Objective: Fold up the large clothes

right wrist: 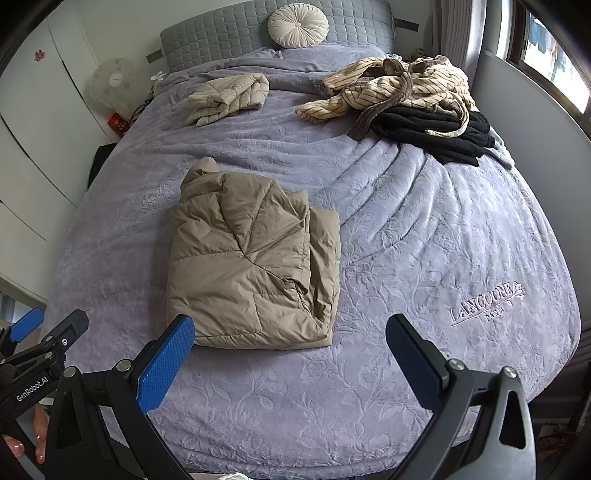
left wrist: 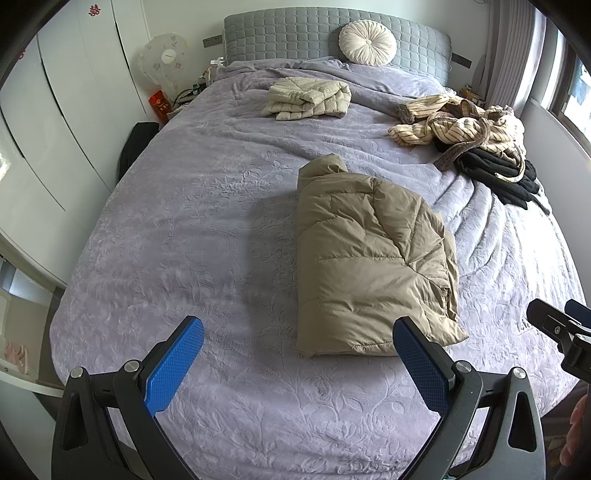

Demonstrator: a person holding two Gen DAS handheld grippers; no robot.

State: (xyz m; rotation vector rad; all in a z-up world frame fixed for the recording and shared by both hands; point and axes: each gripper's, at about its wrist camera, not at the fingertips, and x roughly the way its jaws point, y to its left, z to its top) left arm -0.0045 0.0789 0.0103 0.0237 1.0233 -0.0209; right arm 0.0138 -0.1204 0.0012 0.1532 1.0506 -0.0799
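A tan puffer jacket (left wrist: 369, 258) (right wrist: 251, 258) lies folded into a thick rectangle in the middle of the lavender bed (left wrist: 207, 229) (right wrist: 424, 229). My left gripper (left wrist: 297, 362) hovers open above the bed's near edge, just short of the jacket's front hem, nothing between its blue pads. My right gripper (right wrist: 290, 358) is open too, held over the near edge in front of the jacket's right corner. Part of the right gripper (left wrist: 565, 332) shows at the right edge of the left wrist view. The left gripper (right wrist: 33, 347) shows at the left edge of the right wrist view.
A folded cream puffer (left wrist: 306, 98) (right wrist: 229, 94) lies near the grey headboard (left wrist: 295, 33). A heap of striped and black clothes (left wrist: 476, 136) (right wrist: 413, 99) sits at the far right. White wardrobes (left wrist: 55, 129) stand left, a window (right wrist: 546, 48) right. A round cushion (left wrist: 367, 42) leans on the headboard.
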